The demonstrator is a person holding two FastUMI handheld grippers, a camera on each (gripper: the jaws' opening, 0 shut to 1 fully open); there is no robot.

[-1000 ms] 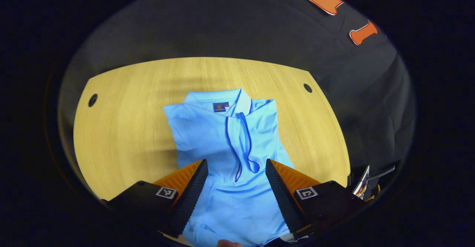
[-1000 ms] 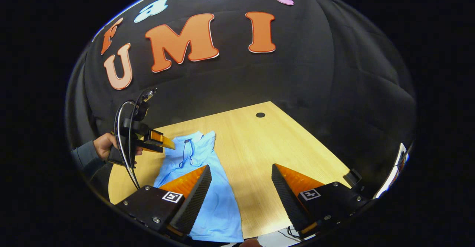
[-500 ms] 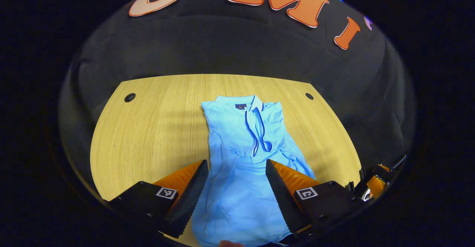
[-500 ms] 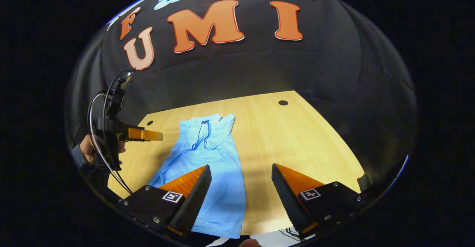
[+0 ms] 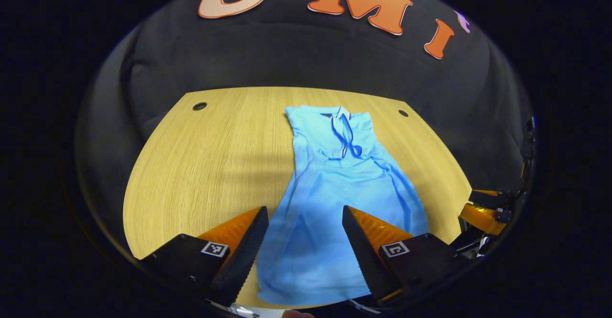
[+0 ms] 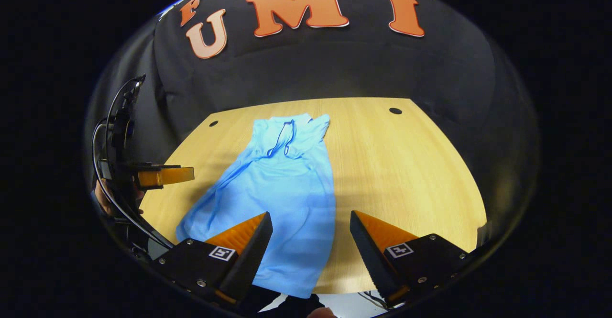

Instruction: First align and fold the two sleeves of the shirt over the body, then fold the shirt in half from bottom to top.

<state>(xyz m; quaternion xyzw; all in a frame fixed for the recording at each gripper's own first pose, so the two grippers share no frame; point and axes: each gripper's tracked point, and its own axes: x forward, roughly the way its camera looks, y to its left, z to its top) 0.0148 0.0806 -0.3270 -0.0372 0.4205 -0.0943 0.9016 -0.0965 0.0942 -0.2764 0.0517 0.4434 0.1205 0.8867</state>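
Shirt [image 5: 334, 189] lengthwise, bare table [image 5: 205, 165] alongside

The shirt [image 5: 344, 189], in the middle of the left gripper view, is soft matt cloth, lightly creased, with a narrow darker cord at the collar. It lies on a table [image 5: 210, 165] of pale wood with fine straight grain and a smooth, faintly sheened finish. At the bottom of that view the left gripper [image 5: 305, 234] has ridged, saw-toothed finger faces on matt, hard plastic-looking bodies. At the bottom of the right gripper view, the right gripper [image 6: 311, 239] shows the same serrated faces and small metal screws.
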